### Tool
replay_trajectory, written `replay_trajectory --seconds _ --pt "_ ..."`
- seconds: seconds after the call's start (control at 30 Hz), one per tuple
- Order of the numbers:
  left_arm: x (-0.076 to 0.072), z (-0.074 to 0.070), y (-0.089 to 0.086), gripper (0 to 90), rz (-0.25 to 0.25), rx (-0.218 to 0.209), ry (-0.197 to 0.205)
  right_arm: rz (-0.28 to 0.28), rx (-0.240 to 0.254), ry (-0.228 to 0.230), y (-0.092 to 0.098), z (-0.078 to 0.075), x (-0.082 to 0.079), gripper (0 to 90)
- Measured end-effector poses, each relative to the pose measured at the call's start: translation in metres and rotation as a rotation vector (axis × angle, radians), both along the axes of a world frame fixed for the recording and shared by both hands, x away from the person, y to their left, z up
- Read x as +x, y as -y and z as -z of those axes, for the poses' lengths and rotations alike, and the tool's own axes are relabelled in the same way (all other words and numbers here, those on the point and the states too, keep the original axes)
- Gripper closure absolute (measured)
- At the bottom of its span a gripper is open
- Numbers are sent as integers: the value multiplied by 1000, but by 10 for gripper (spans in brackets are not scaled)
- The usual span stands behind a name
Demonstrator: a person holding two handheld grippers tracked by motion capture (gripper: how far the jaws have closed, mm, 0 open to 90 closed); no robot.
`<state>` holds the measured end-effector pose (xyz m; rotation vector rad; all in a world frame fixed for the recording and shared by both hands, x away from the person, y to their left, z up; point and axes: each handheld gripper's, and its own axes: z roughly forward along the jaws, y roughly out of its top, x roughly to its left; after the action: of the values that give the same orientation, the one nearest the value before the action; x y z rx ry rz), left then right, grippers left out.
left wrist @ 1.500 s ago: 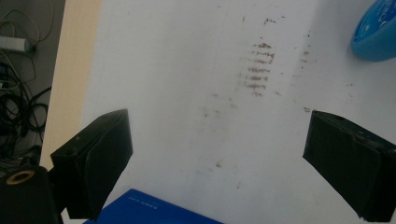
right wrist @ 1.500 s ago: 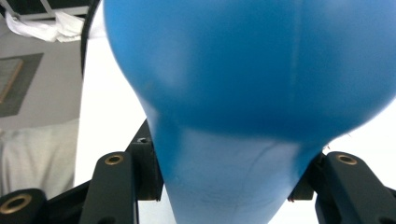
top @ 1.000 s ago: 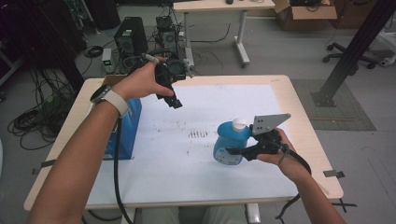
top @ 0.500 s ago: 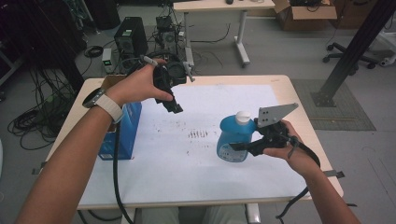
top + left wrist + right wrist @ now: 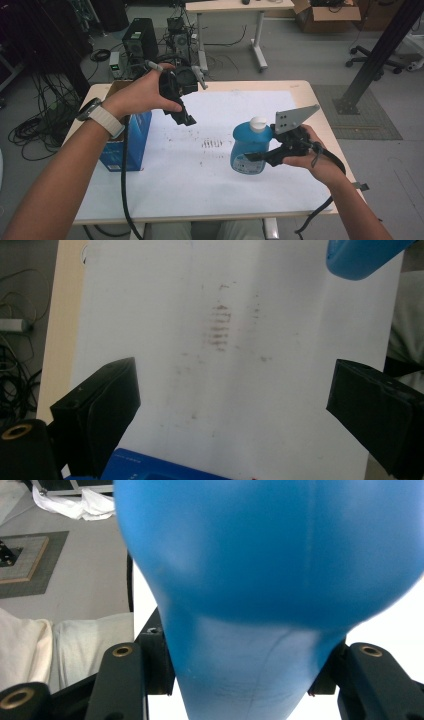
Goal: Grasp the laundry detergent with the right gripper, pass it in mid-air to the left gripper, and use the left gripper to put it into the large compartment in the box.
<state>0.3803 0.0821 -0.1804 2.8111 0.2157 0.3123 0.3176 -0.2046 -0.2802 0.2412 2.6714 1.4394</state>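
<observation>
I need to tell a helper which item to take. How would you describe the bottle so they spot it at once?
On the white sheet covering the table, look right. The blue bottle, gripped by the right tongs, has a white cap, unlike the blue box at the left edge.

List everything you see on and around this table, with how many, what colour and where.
bottle: one, blue with white cap, held above the table's right half
box: one, blue, left side of the table
paper sheet: one, white with dark smudges, covering the tabletop
table: one, light wood
second table: one, light, behind
computer tower: one, black, on the floor behind
office chair: one, dark, far right
left gripper: one, black, open, raised over the sheet
right gripper: one, black, shut on the bottle
</observation>
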Motion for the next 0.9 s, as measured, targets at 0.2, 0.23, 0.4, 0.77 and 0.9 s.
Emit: replay_trajectory --seconds 0.2,0.23,0.4,0.77,0.9 --pt "-9 -5 1 68 20 -3 -12 -19 -9 2 -6 -7 0 442" --pt "-13 -6 1 68 27 -5 -17 -27 -14 2 -9 -9 0 442" --pt "-22 -9 1 61 47 -15 -37 -45 -28 -7 -15 -12 1 442" --pt "-39 -19 2 38 81 -62 -111 -80 -57 -14 -34 -11 6 441" --pt "-46 -20 4 38 96 -60 -122 -96 -64 -16 -43 -10 7 441"
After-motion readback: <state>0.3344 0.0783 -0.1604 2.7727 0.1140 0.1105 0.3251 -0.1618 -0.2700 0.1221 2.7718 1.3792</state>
